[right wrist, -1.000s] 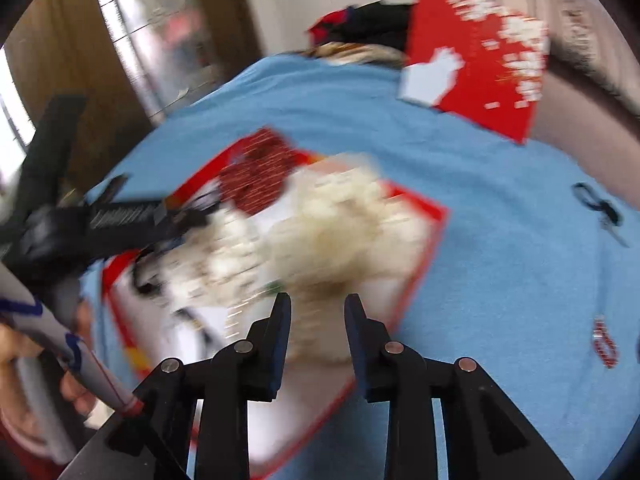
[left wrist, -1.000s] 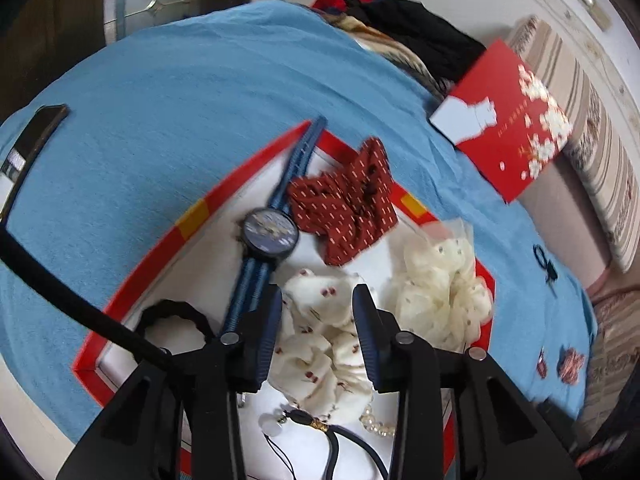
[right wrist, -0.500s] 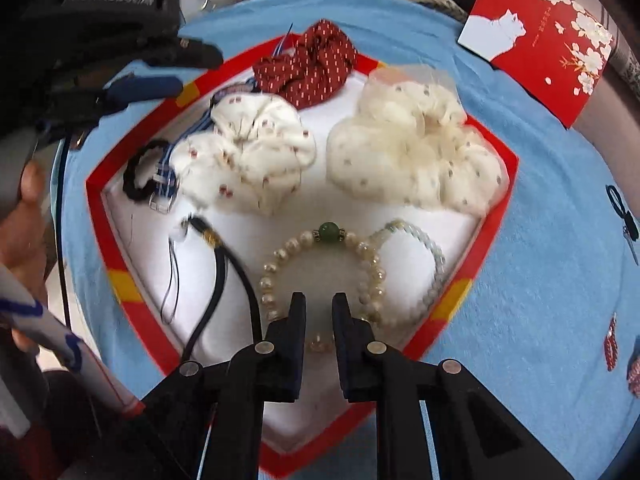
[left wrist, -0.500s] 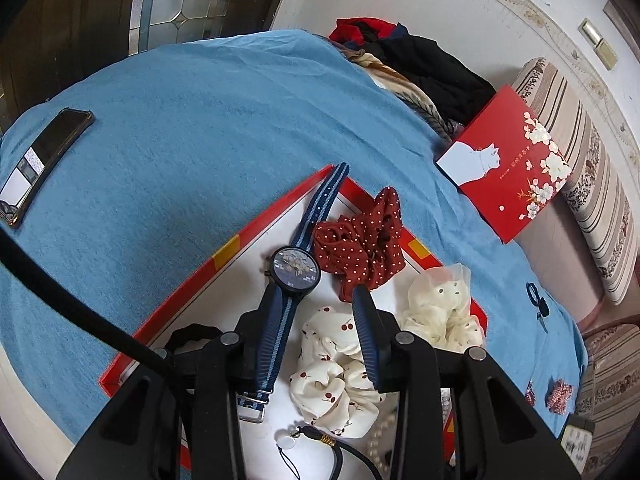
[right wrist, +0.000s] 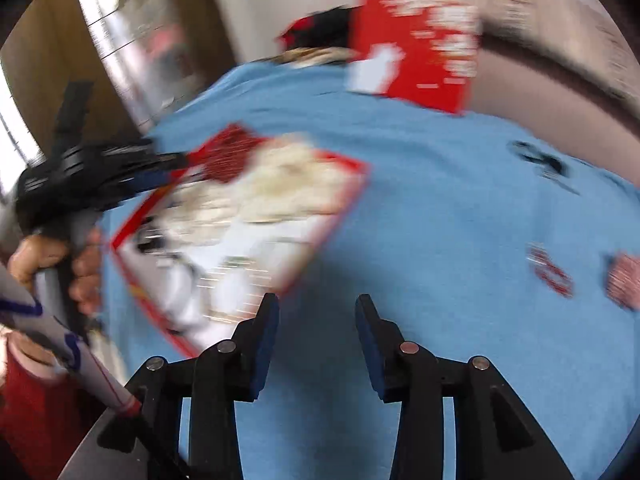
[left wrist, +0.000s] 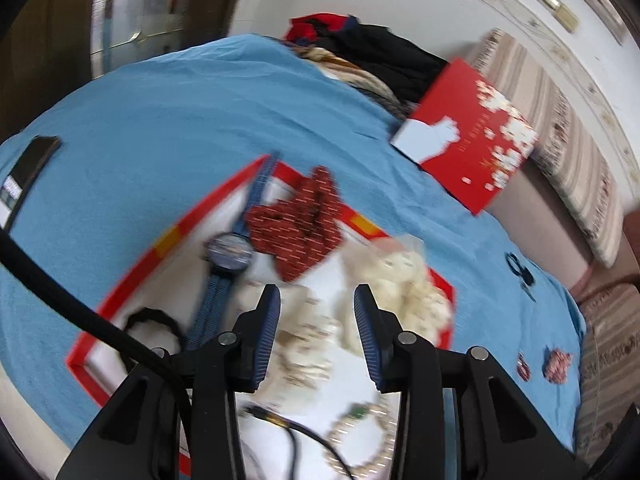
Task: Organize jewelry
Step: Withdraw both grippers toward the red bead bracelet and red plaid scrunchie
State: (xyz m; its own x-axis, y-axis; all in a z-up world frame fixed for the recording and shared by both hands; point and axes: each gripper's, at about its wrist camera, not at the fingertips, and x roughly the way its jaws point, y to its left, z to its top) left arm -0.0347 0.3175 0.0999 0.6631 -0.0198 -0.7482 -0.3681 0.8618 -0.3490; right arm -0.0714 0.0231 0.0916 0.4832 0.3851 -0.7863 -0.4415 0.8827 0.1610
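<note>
A red-rimmed white tray (left wrist: 172, 236) lies on the blue cloth and holds a blue-strap watch (left wrist: 230, 254), a red dotted scrunchie (left wrist: 304, 220), cream scrunchies (left wrist: 404, 284), a black hair tie (left wrist: 152, 318), a bead bracelet (left wrist: 360, 432) and a black cord (left wrist: 292, 430). My left gripper (left wrist: 316, 336) is open and empty above the cream scrunchies. My right gripper (right wrist: 316, 340) is open and empty over bare cloth, right of the tray (right wrist: 340, 208). Small red clips (right wrist: 550, 270) lie on the cloth to its right. Both views are blurred.
A red floral box (left wrist: 468, 132) leans at the back right beside dark clothes (left wrist: 372, 56). A phone (left wrist: 28, 172) lies on the cloth at the left. A small black item (right wrist: 540, 162) lies on the cloth at the right. A striped cushion (left wrist: 576, 152) borders the right side.
My right gripper has opened and swung right, off the tray and away from the bead bracelets. My left gripper has shifted over the tray and stays open.
</note>
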